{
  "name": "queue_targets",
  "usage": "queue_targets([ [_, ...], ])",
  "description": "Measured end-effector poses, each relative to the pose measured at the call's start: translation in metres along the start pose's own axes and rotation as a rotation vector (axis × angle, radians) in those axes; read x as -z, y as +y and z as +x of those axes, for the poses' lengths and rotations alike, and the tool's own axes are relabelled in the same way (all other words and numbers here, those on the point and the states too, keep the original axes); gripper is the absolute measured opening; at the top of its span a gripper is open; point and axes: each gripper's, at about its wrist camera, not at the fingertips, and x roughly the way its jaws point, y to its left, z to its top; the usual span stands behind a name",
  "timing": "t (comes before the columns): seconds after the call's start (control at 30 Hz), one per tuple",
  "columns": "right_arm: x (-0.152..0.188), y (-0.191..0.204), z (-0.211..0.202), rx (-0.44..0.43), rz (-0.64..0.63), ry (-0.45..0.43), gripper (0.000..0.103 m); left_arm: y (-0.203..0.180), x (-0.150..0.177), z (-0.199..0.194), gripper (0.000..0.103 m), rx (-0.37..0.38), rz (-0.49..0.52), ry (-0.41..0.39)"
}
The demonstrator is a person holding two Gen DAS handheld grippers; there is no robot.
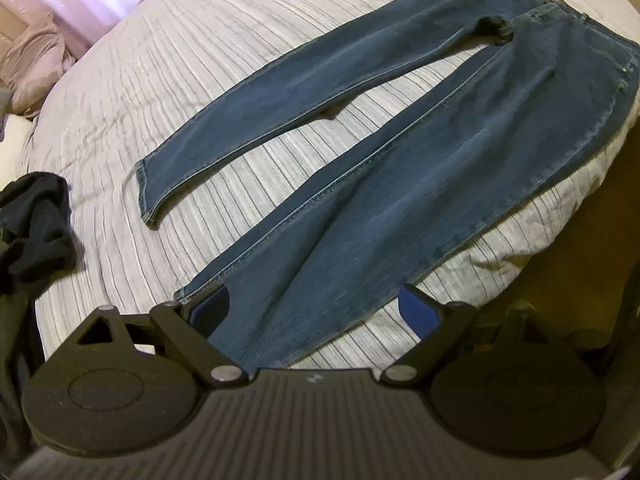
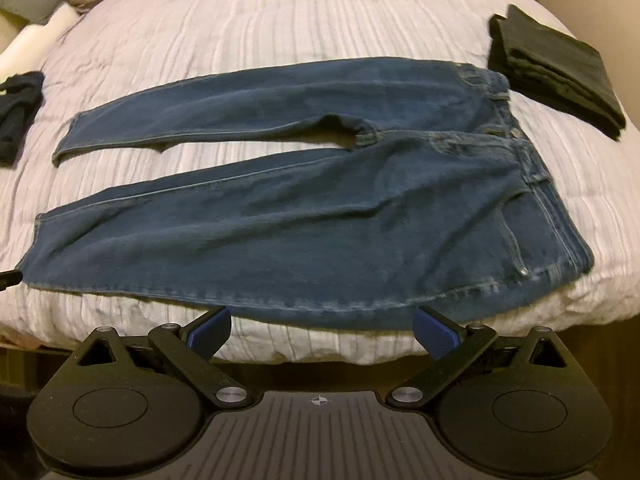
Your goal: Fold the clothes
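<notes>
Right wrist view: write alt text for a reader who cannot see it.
Blue jeans lie spread flat across a pale striped bedspread, legs to the left and waistband to the right. The open right tongs hover at the near edge of the jeans, holding nothing. A folded dark garment sits at right, a crumpled black one at left.

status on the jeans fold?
Left hand-held gripper open above a leg hem, right hand-held gripper open at the near edge. Jeans flat, unfolded on bed. Nothing in the way.
</notes>
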Motion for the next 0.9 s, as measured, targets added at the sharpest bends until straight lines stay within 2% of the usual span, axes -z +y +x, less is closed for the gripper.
queue_targets([
  [0.4, -0.017, 0.009, 0.007, -0.016, -0.035, -0.01, 0.1, 0.014, 0.0, 0.007, 0.09, -0.007, -0.019, 0.004],
  [0.7, -0.028, -0.002, 0.008, 0.035, -0.045, -0.012, 0.1, 0.059, -0.009, 0.015, 0.09, -0.032, -0.027, -0.027],
  [0.9, -0.046, 0.006, 0.0, 0.056, -0.008, -0.062, 0.1, 0.097, -0.017, 0.032, 0.09, -0.019, 0.013, -0.043],
])
